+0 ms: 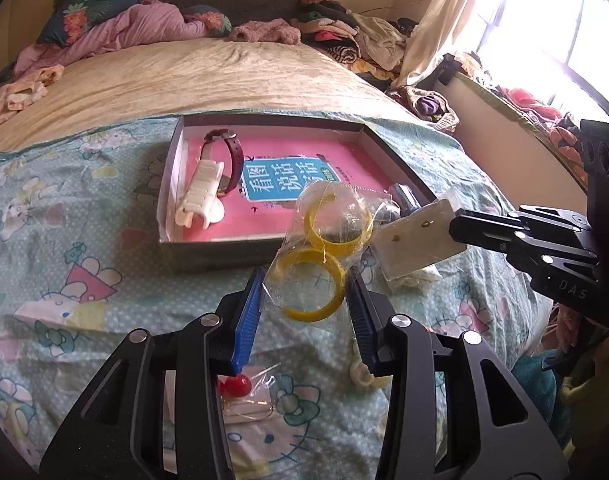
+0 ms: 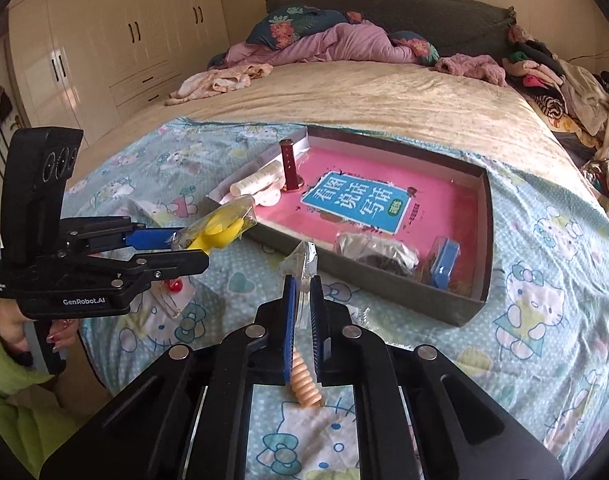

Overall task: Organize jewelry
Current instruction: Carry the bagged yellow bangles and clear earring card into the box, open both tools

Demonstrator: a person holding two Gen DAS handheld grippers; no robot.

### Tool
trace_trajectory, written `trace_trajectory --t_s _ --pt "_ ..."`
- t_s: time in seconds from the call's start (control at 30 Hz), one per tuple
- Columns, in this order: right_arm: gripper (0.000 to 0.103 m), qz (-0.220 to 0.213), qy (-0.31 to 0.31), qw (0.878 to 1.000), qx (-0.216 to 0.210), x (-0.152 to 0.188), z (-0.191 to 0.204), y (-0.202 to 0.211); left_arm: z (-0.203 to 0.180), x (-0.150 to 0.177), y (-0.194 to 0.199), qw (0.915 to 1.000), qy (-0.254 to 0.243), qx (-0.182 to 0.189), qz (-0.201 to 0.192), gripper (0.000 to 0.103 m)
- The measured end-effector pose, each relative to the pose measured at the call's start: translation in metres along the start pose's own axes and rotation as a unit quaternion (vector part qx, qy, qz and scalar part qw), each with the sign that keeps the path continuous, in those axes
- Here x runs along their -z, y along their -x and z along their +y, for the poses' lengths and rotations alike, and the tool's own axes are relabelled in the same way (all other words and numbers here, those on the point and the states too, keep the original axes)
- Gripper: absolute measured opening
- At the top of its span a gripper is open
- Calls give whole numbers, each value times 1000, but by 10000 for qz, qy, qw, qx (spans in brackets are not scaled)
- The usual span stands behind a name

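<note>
Left wrist view: two yellow bangles in left gripper, one box.

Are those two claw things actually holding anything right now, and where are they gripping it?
Yes. The left gripper pinches a clear bag of yellow bangles by its lower part. The right gripper clamps a small white earring card in plastic by one edge.

Left gripper part-spread — right gripper nearly closed

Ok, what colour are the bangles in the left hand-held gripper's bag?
Yellow bangles, clearest in the left wrist view.
</note>
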State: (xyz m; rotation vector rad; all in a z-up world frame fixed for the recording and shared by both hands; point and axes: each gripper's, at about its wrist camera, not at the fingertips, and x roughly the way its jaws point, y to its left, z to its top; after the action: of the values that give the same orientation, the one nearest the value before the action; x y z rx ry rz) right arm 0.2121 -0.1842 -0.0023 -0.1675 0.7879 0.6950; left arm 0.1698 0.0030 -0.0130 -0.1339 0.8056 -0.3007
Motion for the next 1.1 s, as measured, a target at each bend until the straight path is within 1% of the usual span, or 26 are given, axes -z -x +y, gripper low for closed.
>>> trace_trajectory --t_s 0.13,0.3,0.37,0.53,0.7,0.83,1.0,1.1 --pt "7 -112 -61 9998 151 -13 -12 6 0 -15 -5 9999 -32 -75 -118 33" --pt "7 -192 -223 9990 333 -24 -32 3 1 -31 -19 9997 -68 -192 -155 33" --pt "7 -212 -272 9983 478 -27 -40 0 1 -34 -25 9996 -84 -239 -148 33" --pt "7 -204 -432 9968 640 -34 -59 -13 6 -43 -45 9994 -67 -326 -52 33" --pt "7 -179 -682 9952 678 -36 -77 -25 15 -48 -62 9991 -11 -423 57 33" --pt "7 -209 -1001 9926 659 -38 -91 -33 21 -52 -75 9987 39 -479 171 33" --pt "7 -148 -1328 9890 627 -36 -106 -44 26 -51 -88 9981 85 -537 279 33" --pt "7 -94 -1431 9873 681 -35 -112 -50 29 -51 -94 9978 124 -563 337 33"
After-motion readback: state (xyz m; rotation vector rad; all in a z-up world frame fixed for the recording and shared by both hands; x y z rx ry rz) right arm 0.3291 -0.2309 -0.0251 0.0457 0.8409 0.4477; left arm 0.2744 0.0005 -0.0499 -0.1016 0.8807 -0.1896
